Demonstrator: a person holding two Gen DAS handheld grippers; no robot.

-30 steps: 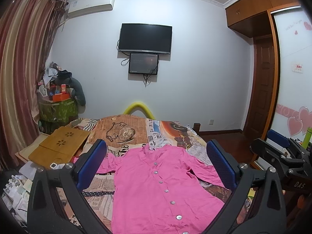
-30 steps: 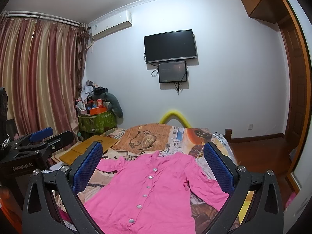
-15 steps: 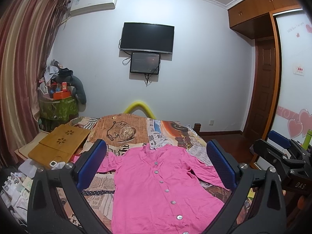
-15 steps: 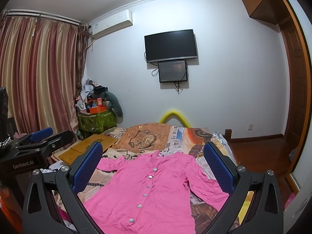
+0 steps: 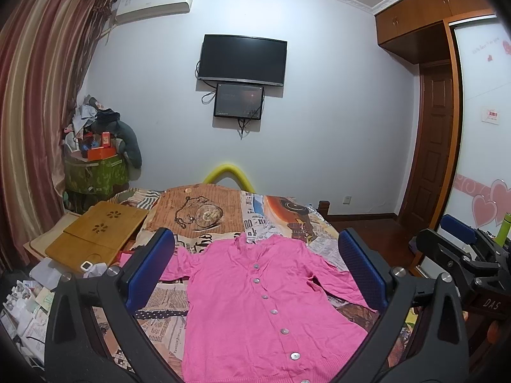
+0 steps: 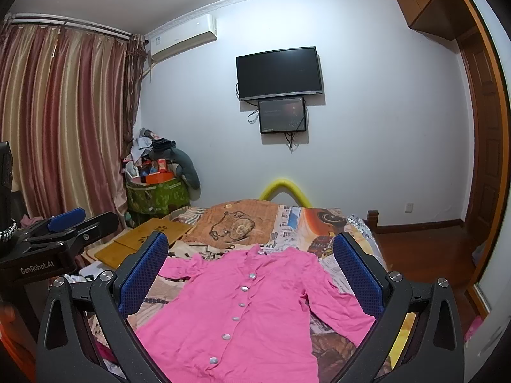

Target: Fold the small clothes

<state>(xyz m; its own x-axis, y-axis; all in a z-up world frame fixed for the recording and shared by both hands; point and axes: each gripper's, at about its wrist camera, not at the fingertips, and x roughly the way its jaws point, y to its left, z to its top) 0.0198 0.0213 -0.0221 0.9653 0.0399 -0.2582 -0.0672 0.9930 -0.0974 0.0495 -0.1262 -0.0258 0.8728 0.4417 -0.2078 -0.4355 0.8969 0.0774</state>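
Pink cardigan (image 5: 265, 306) spread flat on the bed (image 5: 204, 210), buttons up.

Buttoned front with pale round buttons, both sleeves angled outward, collar toward the bed's far end, a few light wrinkles. The left gripper (image 5: 255, 274) and right gripper (image 6: 252, 274) hover above its hem end, jaws spread wide, holding nothing.

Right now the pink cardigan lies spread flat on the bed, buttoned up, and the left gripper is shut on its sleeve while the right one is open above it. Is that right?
Not quite. The left gripper is not shut on a sleeve: the left wrist view shows its jaws wide apart, holding nothing. The rest holds: the pink cardigan lies spread flat and buttoned on the bed, and the right gripper is open above it.
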